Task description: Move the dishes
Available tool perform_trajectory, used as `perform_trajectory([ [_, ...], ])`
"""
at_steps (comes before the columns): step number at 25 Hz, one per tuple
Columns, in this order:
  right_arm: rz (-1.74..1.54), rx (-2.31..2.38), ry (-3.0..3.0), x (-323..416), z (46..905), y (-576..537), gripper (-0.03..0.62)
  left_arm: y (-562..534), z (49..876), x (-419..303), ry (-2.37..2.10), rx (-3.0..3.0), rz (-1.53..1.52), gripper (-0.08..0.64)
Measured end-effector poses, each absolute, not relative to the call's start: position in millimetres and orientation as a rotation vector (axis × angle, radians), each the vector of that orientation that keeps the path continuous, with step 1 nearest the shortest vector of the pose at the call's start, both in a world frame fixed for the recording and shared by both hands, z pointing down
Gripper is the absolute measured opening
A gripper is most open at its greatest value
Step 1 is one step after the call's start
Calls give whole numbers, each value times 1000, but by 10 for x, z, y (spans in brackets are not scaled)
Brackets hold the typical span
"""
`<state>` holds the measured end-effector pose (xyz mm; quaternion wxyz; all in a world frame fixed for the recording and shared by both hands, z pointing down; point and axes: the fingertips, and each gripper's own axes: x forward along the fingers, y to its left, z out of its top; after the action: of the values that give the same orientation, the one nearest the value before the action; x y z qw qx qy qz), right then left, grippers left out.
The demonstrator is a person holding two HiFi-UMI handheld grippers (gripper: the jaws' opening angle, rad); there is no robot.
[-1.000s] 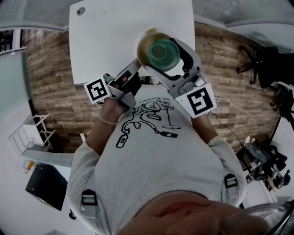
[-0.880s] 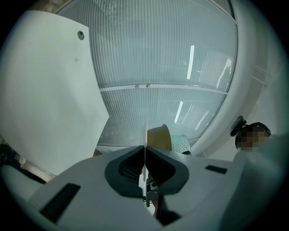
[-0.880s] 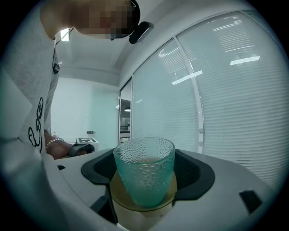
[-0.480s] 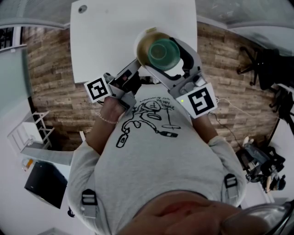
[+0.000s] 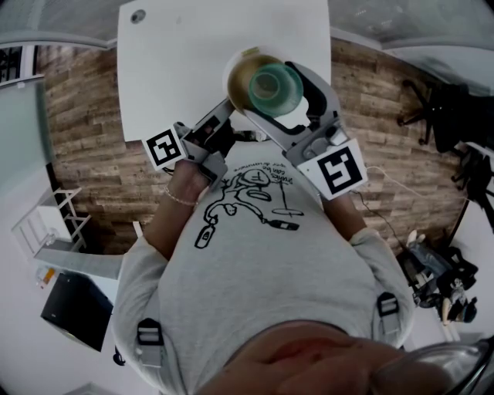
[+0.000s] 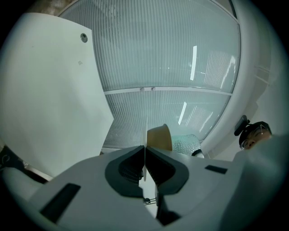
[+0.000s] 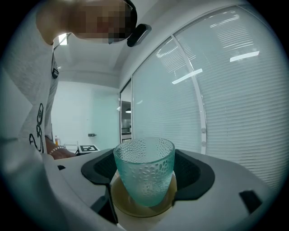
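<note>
A textured green glass [image 5: 272,86] stands on a tan saucer [image 5: 239,73], both held in the air over the near edge of the white table [image 5: 193,54]. My left gripper [image 5: 230,108] is shut on the saucer's thin rim; in the left gripper view that rim shows edge-on between the closed jaws [image 6: 145,151], with the saucer [image 6: 159,137] and the glass [image 6: 185,145] beyond. My right gripper [image 5: 282,104] reaches in from the right, a jaw on each side of the glass. In the right gripper view the glass [image 7: 144,164] sits upright between the pads, over the saucer [image 7: 118,198].
The white table carries a small round fitting [image 5: 138,15] at its far left corner. Wooden floor [image 5: 85,131] lies on both sides of it. An office chair [image 5: 440,108] stands at the right, a white rack [image 5: 46,227] at the left. Ribbed glass walls lie beyond the table.
</note>
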<state>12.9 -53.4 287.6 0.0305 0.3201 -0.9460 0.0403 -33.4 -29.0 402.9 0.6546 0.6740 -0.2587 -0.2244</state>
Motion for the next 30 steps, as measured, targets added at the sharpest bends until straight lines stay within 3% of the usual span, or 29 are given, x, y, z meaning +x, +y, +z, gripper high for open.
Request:
perform_trajectory([
  [30, 54, 1079, -2835, 474, 3104, -645, 390, -409, 4543, -777, -711, 1456, -497, 9],
])
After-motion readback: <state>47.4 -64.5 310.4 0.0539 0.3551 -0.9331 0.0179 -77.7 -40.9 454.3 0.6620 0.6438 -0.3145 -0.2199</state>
